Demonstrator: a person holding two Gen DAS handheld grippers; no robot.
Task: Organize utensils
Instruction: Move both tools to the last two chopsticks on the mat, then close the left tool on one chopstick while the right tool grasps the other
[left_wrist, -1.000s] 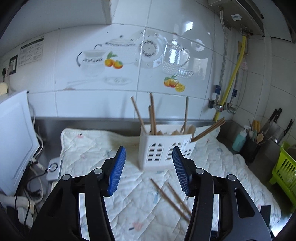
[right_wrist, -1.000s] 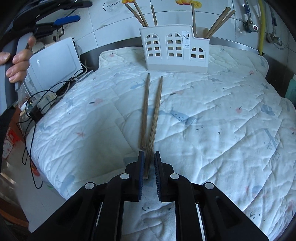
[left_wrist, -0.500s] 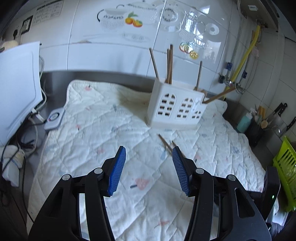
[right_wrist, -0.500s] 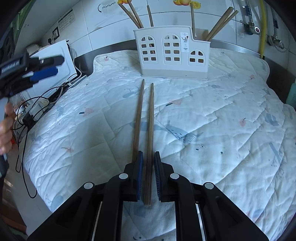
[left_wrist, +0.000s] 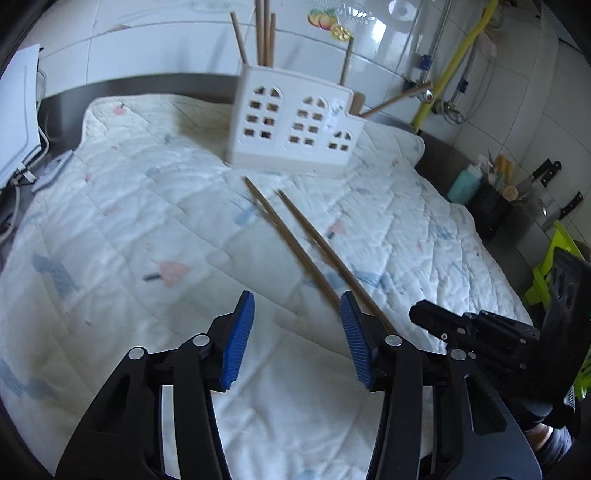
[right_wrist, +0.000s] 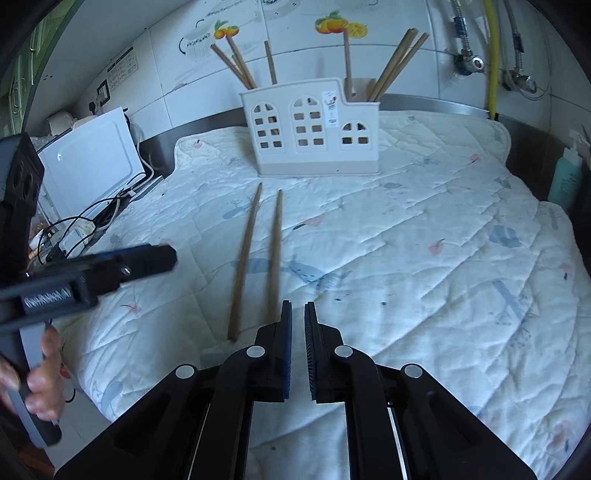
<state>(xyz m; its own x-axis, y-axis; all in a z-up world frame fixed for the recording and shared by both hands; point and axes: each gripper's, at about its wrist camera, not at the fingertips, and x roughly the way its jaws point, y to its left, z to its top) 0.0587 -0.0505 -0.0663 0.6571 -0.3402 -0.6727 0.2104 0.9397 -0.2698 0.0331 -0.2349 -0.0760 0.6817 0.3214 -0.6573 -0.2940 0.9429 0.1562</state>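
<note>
Two wooden chopsticks (right_wrist: 258, 254) lie side by side on a white quilted mat (right_wrist: 424, 258), pointing toward a white utensil holder (right_wrist: 314, 129) that holds several more chopsticks. My right gripper (right_wrist: 297, 314) is nearly shut and empty, just right of the near end of the right chopstick. My left gripper (left_wrist: 297, 306) is open and empty, low over the mat; the chopsticks (left_wrist: 306, 240) run past behind its right finger. The holder (left_wrist: 295, 129) stands beyond them. The left gripper also shows at the left of the right wrist view (right_wrist: 110, 266).
A white appliance (right_wrist: 88, 162) and cables (right_wrist: 81, 229) sit left of the mat. A teal bottle (left_wrist: 465, 184), knives (left_wrist: 546, 177) and a green rack (left_wrist: 554, 258) stand to the right. A tiled wall with pipes (right_wrist: 491, 55) is behind.
My right gripper let the chopstick go and shifted right; both chopsticks now lie on the mat. My left gripper came down and forward toward the chopsticks, still open.
</note>
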